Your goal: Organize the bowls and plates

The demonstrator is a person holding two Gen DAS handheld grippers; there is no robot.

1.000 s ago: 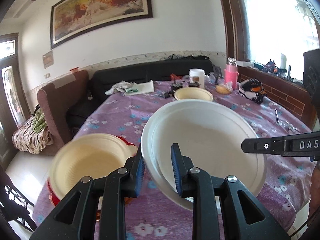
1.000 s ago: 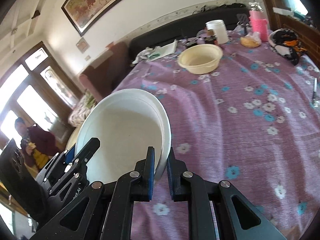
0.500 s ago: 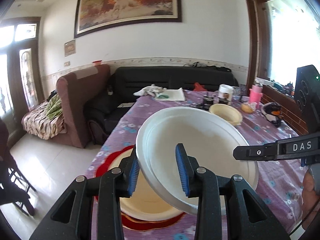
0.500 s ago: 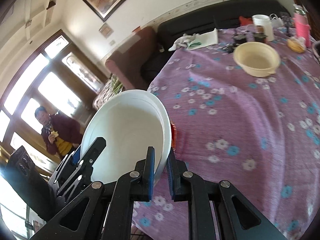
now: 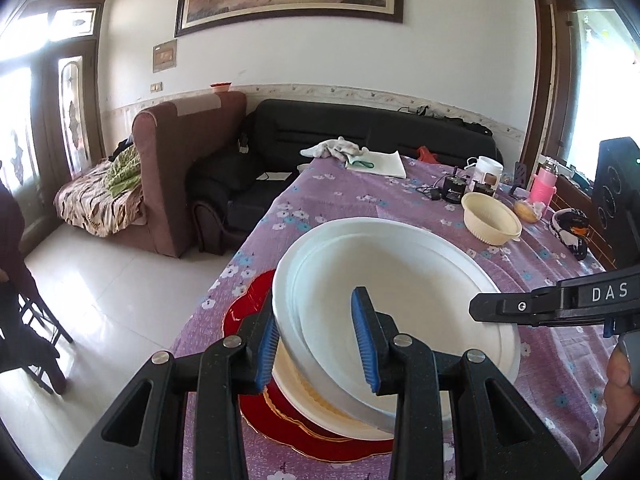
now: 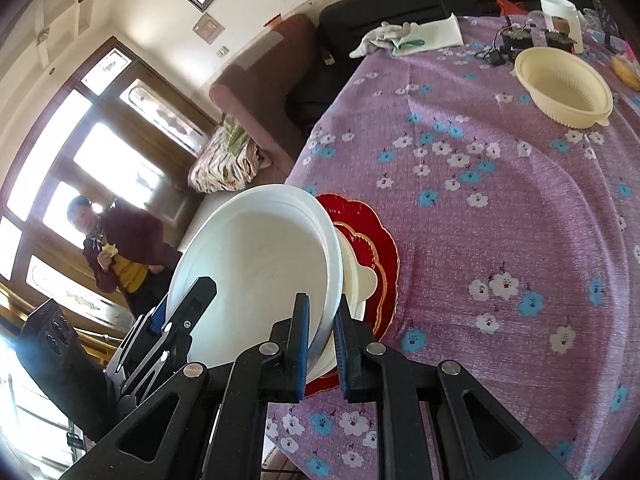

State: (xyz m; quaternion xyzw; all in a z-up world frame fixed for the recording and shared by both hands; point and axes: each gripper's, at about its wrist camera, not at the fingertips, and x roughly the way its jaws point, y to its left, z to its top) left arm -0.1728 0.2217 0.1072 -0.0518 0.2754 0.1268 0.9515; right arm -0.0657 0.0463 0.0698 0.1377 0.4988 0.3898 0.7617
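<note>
White plate (image 5: 400, 304) now hangs tilted over the cream bowl (image 6: 356, 280) on the red plate (image 5: 248, 312), having come across the table (image 6: 500, 208) from my 3 o'clock. My right hand-held gripper (image 6: 321, 346) stays clamped on its rim; left hand-held gripper (image 5: 316, 342) has just loosened, pads astride the rim at 9 o'clock. Ready to lower, I judge.

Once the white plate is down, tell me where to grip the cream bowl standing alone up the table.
Take the cream bowl by its near rim, coming down from above on your side, one finger inside and one outside the wall. It stands upright and open, apart from the clutter behind it, so the thin wall likely pinches best; its small tab looks too short.
</note>
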